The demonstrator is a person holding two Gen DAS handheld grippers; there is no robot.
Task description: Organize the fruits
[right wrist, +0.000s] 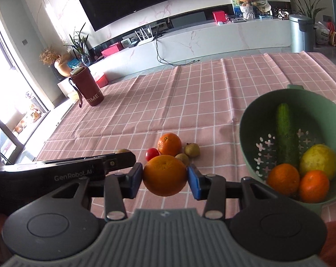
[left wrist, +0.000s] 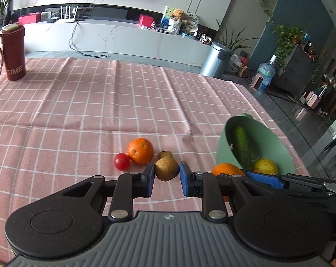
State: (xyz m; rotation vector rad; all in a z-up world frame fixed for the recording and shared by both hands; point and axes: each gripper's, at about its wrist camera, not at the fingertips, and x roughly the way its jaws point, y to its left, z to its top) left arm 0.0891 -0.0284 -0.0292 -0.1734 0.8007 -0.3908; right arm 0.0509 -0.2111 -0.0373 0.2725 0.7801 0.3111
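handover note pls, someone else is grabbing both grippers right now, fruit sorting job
Left gripper: fingers around a brown fruit on the tablecloth; a small gap shows on one side, so not clamped.
Right gripper: shut on an orange, held beside the green bowl.
Done: cucumber, yellow fruit and two oranges in the bowl.
Left: drop the held orange in, then the loose orange, tomato and small brown fruits.

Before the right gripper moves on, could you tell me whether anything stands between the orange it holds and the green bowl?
Nothing visible does. The orange sits clamped in the right gripper, and only bare checked tablecloth lies between it and the green bowl to its right.
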